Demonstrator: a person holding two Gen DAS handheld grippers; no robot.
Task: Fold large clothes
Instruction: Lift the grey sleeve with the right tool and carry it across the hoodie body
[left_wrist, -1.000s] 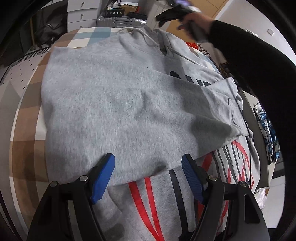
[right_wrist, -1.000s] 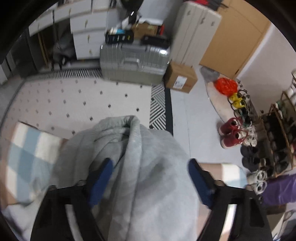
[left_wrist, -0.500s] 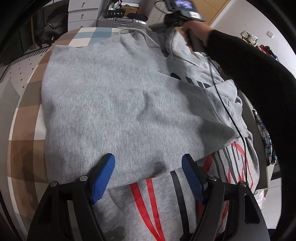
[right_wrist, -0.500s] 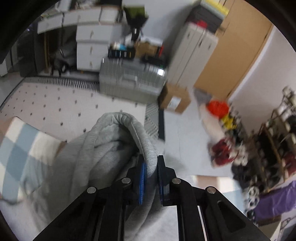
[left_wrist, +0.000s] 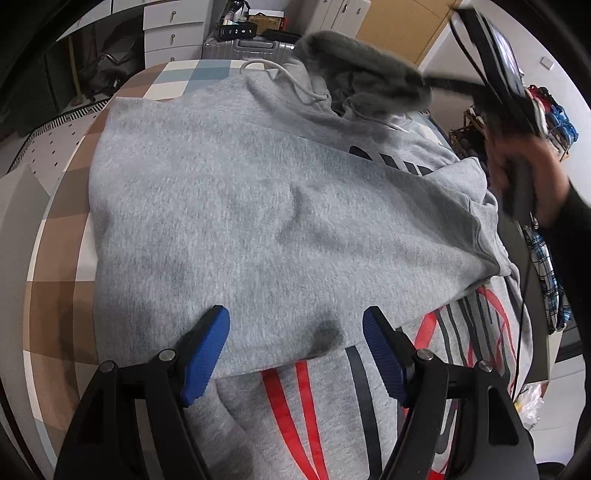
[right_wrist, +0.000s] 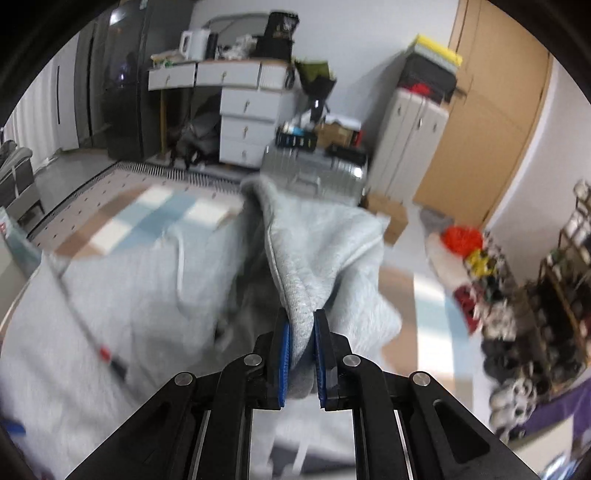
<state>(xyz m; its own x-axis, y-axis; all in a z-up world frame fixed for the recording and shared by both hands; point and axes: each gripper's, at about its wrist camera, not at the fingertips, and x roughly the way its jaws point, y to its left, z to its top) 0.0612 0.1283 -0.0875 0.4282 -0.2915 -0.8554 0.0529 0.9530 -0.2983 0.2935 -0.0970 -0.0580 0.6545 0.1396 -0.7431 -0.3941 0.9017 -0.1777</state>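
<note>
Grey fleece hoodie (left_wrist: 236, 206) lies spread over a brown, white and blue checked tablecloth (left_wrist: 55, 258), partly folded, red and black stripe print showing near the left gripper (left_wrist: 295, 347). Left gripper hovers just above the hoodie's folded lower edge, blue pads well apart, nothing between them. Right gripper (right_wrist: 301, 354) has its blue pads clamped on the ribbed rim of the hoodie's hood (right_wrist: 295, 258), hood lifted off the cloth and stretching away ahead of the fingers. White drawstring (right_wrist: 181, 258) lies left of that gripper. Right hand (left_wrist: 517, 173) blurred, at far right of the left wrist view.
</note>
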